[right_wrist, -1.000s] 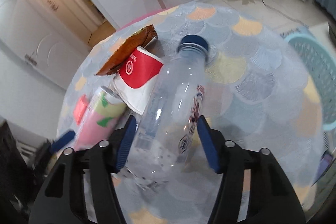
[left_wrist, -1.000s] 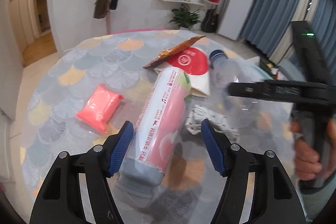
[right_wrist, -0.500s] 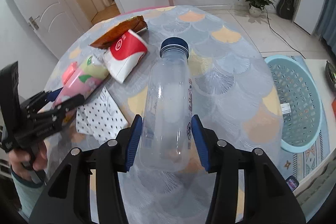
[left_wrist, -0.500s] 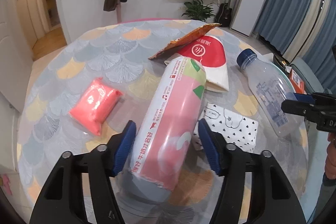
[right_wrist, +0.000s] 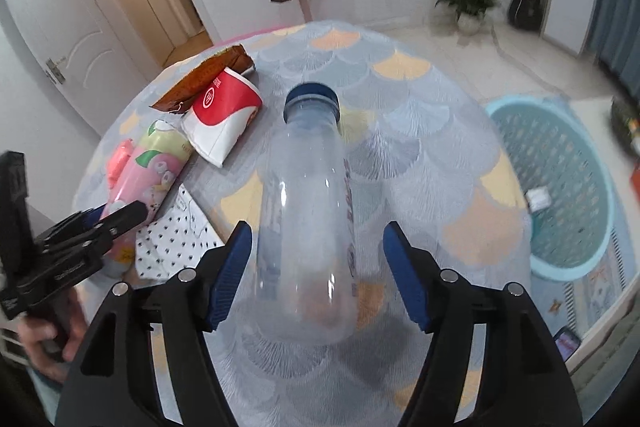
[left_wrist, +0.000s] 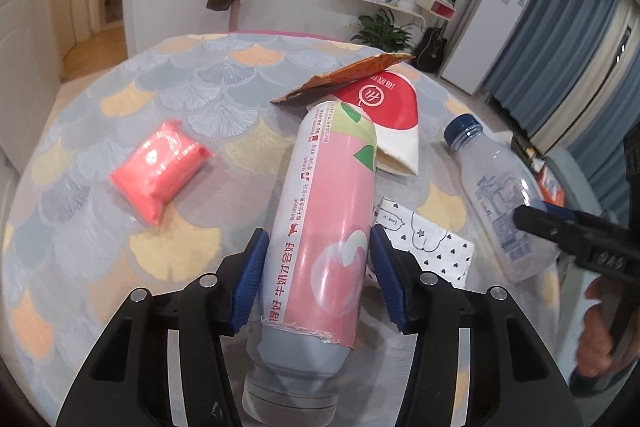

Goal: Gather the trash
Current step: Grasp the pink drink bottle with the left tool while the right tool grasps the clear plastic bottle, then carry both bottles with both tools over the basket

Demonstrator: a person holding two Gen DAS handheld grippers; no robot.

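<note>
A pink-labelled drink bottle (left_wrist: pixel 324 195) lies on the round table with its grey cap end toward me. My left gripper (left_wrist: pixel 318 267) straddles its lower body. The jaws are closing and both blue pads (left_wrist: pixel 256 267) touch the bottle's sides. A clear plastic bottle with a blue cap (right_wrist: pixel 306 211) lies on the cloth between the fingers of my right gripper (right_wrist: pixel 318 259). Those jaws are opening, with a gap on each side of the bottle. The clear bottle (left_wrist: pixel 496 195) also shows at the right of the left wrist view.
On the scallop-patterned tablecloth (right_wrist: pixel 420 107) lie a flattened red and white paper cup (left_wrist: pixel 384 115), an orange snack wrapper (left_wrist: pixel 348 75), a pink packet (left_wrist: pixel 160 171) and a dotted paper (left_wrist: pixel 424 243). A teal basket (right_wrist: pixel 608 195) stands on the floor, right of the table.
The left jaws narrowed onto the pink bottle. The right gripper carried the clear bottle rightward, then its jaws spread away from it.
</note>
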